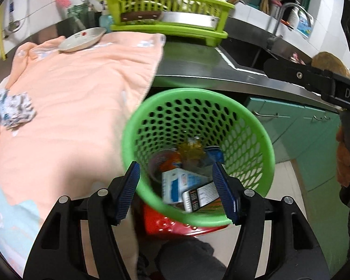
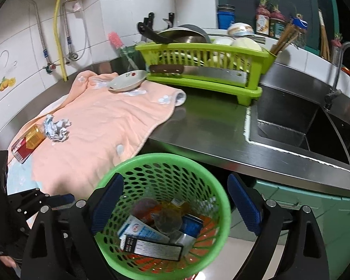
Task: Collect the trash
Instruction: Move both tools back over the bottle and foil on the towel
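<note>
A green perforated basket stands below the counter edge, holding a white and blue carton, a black and white box, a cup and other scraps. My left gripper hangs open over its mouth, nothing between the blue pads. My right gripper is open above the same basket, also with nothing in it. A crumpled paper ball and a red and yellow box lie on the peach towel on the counter. In the left wrist view the paper ball is at the far left.
A lime dish rack with a cleaver and dishes stands at the back. A small plate rests on the towel. The steel sink and tap are at the right. Teal cabinets run below, and something red shows under the basket.
</note>
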### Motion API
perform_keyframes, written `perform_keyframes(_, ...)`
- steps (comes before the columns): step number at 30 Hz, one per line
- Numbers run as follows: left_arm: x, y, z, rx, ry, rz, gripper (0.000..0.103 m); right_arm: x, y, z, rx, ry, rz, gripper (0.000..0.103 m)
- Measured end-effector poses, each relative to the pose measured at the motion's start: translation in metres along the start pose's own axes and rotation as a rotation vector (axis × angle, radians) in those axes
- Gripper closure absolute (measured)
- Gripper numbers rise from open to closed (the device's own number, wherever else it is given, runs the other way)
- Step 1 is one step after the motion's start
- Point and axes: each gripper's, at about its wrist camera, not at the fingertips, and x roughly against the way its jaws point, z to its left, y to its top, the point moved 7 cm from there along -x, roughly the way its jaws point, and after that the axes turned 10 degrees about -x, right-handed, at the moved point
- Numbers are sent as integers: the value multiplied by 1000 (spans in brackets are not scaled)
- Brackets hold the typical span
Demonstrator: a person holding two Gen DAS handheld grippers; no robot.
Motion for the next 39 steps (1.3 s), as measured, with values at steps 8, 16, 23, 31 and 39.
perform_keyframes(8, 23, -15, 44, 59, 54, -10, 39, -10, -2, 40, 52, 46, 15, 15)
perform_keyframes(16, 39, -32, 83, 123, 107, -13, 33, -24, -3, 80, 99, 96, 37, 13)
perform_keyframes(23, 53, -49, 118, 166, 156, -17, 32, -45, -9, 121, 155, 140, 73, 13)
perform_keyframes(31, 77, -73, 174, 243, 232, -27, 32, -73, -11, 179, 199, 222, 125, 12)
perform_keyframes(39, 101, -95, 223, 308, 297, -36, 32, -106, -11, 248, 249, 314, 185, 12)
